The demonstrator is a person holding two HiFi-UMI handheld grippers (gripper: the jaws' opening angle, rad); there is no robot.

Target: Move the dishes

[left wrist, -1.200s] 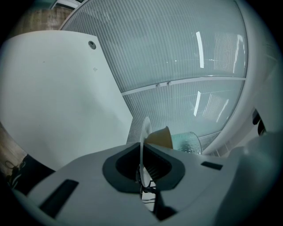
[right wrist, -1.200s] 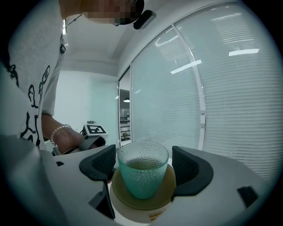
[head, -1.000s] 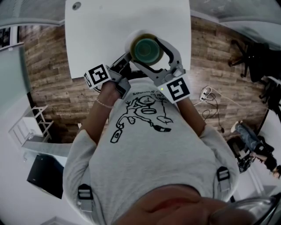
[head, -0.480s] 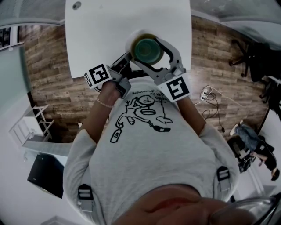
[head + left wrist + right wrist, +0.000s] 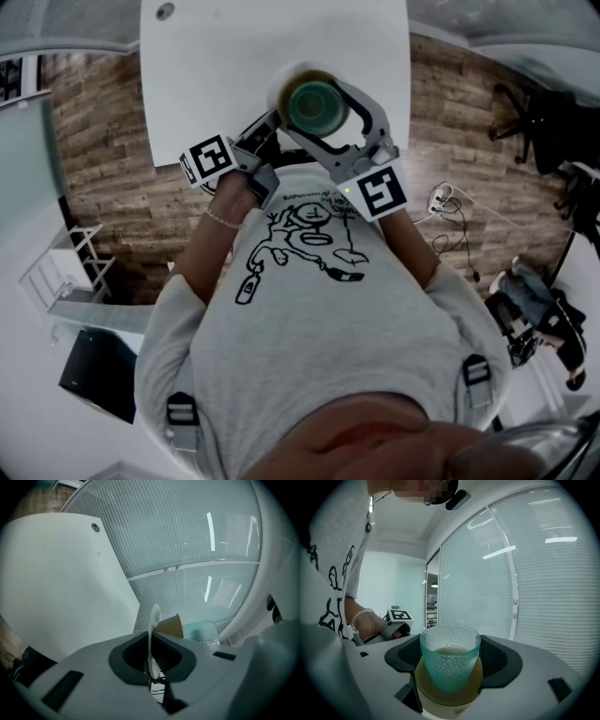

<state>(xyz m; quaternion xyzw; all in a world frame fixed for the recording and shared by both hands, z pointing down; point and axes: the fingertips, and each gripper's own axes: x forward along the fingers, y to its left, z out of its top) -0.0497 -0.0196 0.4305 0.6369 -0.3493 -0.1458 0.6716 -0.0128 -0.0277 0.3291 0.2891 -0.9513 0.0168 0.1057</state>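
Note:
A white plate point(image 5: 281, 86) carries a tan cup point(image 5: 449, 696) with a green dimpled glass point(image 5: 316, 105) standing in it. The stack hangs over the near edge of the white table point(image 5: 216, 75). My left gripper point(image 5: 270, 127) is rolled on its side and shut on the plate's rim point(image 5: 152, 630), which shows edge-on between its jaws. Beyond the rim, the left gripper view shows the tan cup point(image 5: 171, 626) and the glass point(image 5: 202, 632). My right gripper point(image 5: 328, 117) reaches in from the right, its jaws closed on either side of the cup below the glass point(image 5: 450, 660).
A wood floor point(image 5: 103, 178) surrounds the table. A frosted glass wall with blinds point(image 5: 525, 573) stands behind the table. An office chair point(image 5: 530, 122) and floor cables point(image 5: 445, 202) lie to the right, and a white rack point(image 5: 66, 272) to the left.

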